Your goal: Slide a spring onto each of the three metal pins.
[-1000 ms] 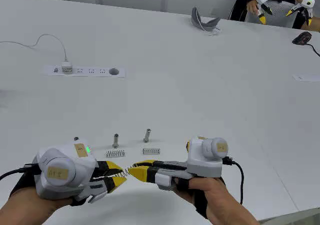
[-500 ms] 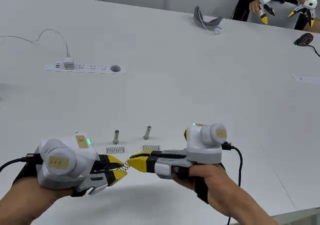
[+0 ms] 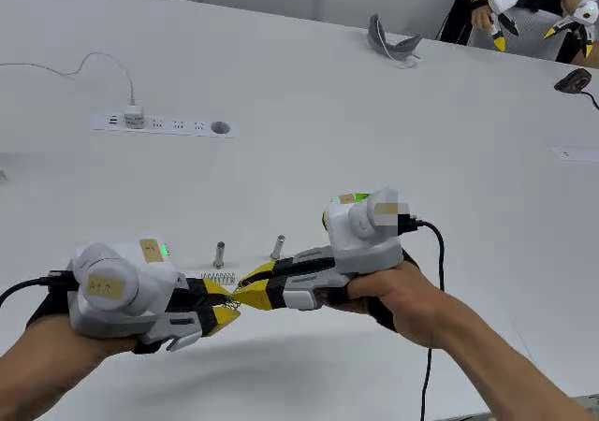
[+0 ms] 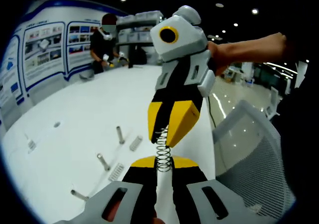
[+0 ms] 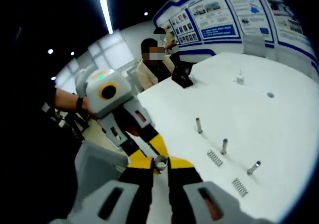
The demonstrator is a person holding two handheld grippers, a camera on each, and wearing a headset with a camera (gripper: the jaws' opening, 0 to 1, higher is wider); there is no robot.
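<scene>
The coil spring [image 4: 162,152] — thin bright wire wound in close turns — was up in the air above the smooth white table [image 3: 374,140], spanning the gap between your two grippers. Your left gripper [image 4: 160,163] had its yellow-tipped jaws closed on the spring's near end. Your right gripper [image 3: 245,292] met it nose to nose, jaws nipped on the other end; in the right gripper view that end showed as a small round ring between the tips. Beyond the jaws, three metal pins [image 5: 224,145] — short, smooth cylinders — stood in a row on the table, well apart from the held spring. Two loose springs [image 5: 214,157] lay flat on the table, each just beside a pin and on none of them. Farther back lay a long white power strip [image 3: 164,124] with a plug and a thin cable in it.
</scene>
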